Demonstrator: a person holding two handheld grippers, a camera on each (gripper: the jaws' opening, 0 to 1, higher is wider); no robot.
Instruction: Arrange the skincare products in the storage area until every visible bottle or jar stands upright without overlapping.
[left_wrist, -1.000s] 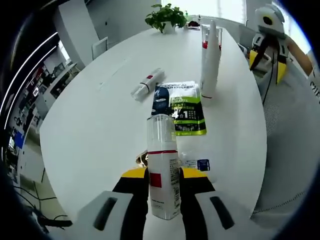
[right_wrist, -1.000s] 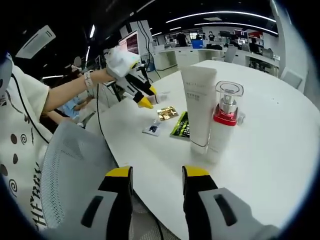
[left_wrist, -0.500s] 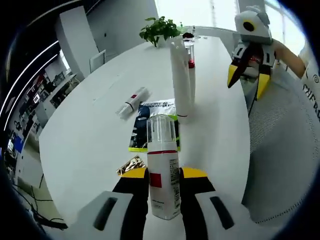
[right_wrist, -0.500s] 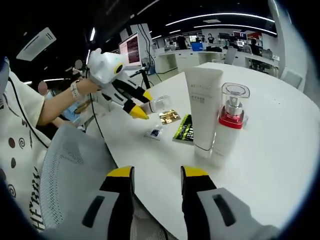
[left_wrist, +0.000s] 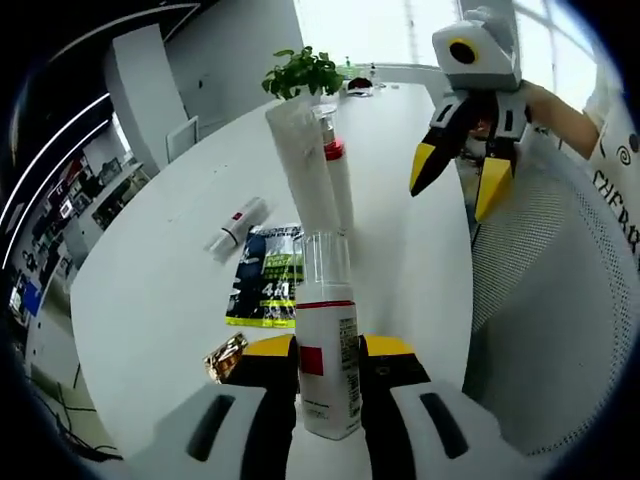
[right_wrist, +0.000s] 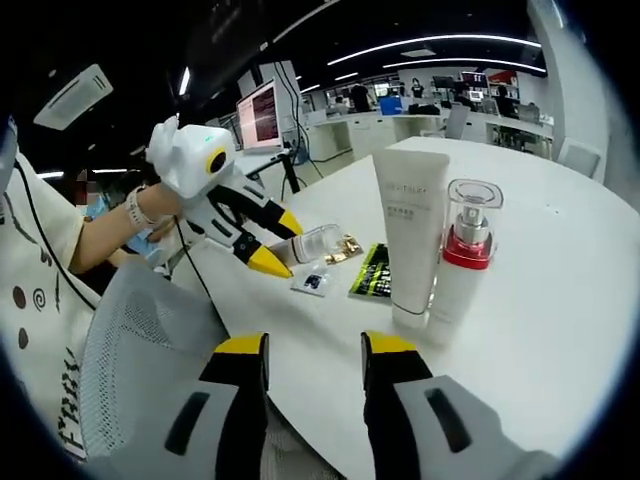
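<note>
- White round tabletop (left_wrist: 150, 270) in an open office, with a potted green plant (left_wrist: 300, 70) at its far edge.
- Left gripper (left_wrist: 330, 350): jaws pinching a white pump bottle with a red band and clear cap (left_wrist: 326, 340), held upright above the tabletop's near edge.
- Right gripper (right_wrist: 313, 350): jaws spread, nothing between them, beside a grey mesh chair back (right_wrist: 140, 350).
- White squeeze tube (right_wrist: 412, 240) stands upright, just beside a red-collared pump bottle (right_wrist: 463, 260).
- Small white tube (left_wrist: 236, 222) lies flat near a green-and-black sachet (left_wrist: 262, 288).

Pump bottle (left_wrist: 327, 345) base hidden between left gripper (left_wrist: 328, 352) jaws; sachet (left_wrist: 262, 288) print too small to read.
</note>
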